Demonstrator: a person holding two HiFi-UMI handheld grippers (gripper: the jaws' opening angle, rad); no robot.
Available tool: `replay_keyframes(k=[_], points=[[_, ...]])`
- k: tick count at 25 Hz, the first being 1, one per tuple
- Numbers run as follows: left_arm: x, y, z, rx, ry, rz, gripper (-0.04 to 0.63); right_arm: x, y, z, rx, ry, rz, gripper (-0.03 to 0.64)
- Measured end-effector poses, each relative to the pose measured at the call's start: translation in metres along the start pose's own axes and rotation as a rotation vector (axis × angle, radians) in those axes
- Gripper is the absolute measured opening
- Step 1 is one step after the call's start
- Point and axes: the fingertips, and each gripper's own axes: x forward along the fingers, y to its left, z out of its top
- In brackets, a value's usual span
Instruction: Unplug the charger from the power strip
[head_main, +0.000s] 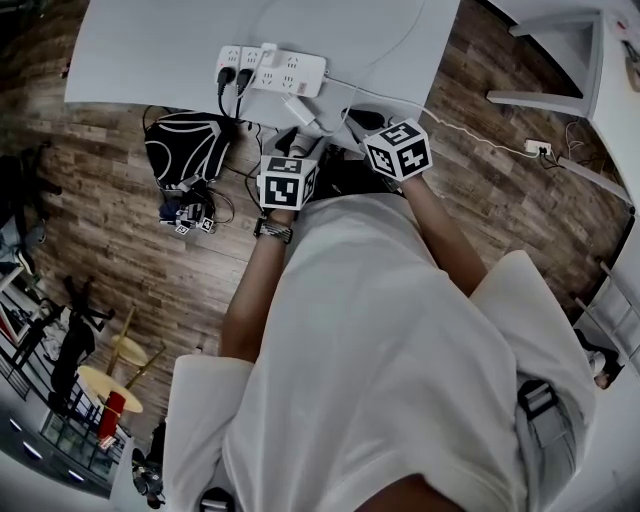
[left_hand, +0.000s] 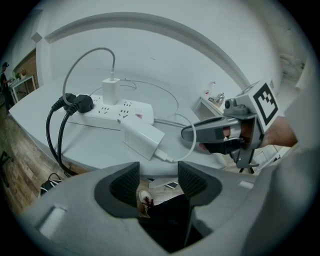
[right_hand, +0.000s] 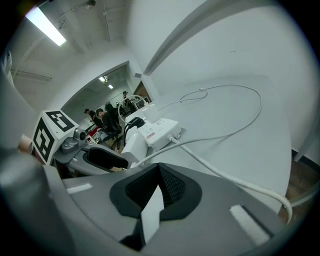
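A white power strip (head_main: 272, 71) lies on the pale table (head_main: 150, 50). A white charger (head_main: 268, 50) stands plugged into it, also seen in the left gripper view (left_hand: 110, 90); its thin cable arcs up and away. Two black plugs (left_hand: 75, 103) sit at the strip's left end. A loose white adapter block (left_hand: 142, 138) lies in front of the strip with a cable attached. My left gripper (left_hand: 157, 172) is open and empty, short of the table edge. My right gripper (right_hand: 159, 172) is shut with nothing visibly held, its tip (left_hand: 192, 132) by the adapter's cable loop.
A black bag (head_main: 190, 145) and cables lie on the wooden floor under the table's near edge. Another white cord (right_hand: 225, 172) runs from the strip across the table toward the right. A white table (head_main: 570, 60) stands at the right. People sit far back in the room.
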Motion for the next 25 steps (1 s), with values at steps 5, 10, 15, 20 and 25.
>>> replay_keyframes(k=[5,10,15,20,25], points=[[0.001,-0.001,-0.004,0.028,0.030,-0.031,0.244,-0.011,-0.005,-0.007,0.030,-0.004,-0.045,0.002],[-0.014,-0.001,-0.003,0.047,0.008,-0.064,0.244,-0.024,-0.007,-0.010,0.074,-0.036,-0.129,0.002],[-0.037,0.008,0.001,0.090,-0.035,-0.088,0.242,-0.043,-0.001,-0.005,0.120,-0.094,-0.245,0.002],[-0.066,0.017,0.016,0.164,-0.101,-0.091,0.241,-0.066,0.013,0.008,0.095,-0.150,-0.369,0.002],[-0.095,0.014,0.044,0.225,-0.195,-0.081,0.218,-0.092,0.042,0.039,0.036,-0.267,-0.391,0.002]])
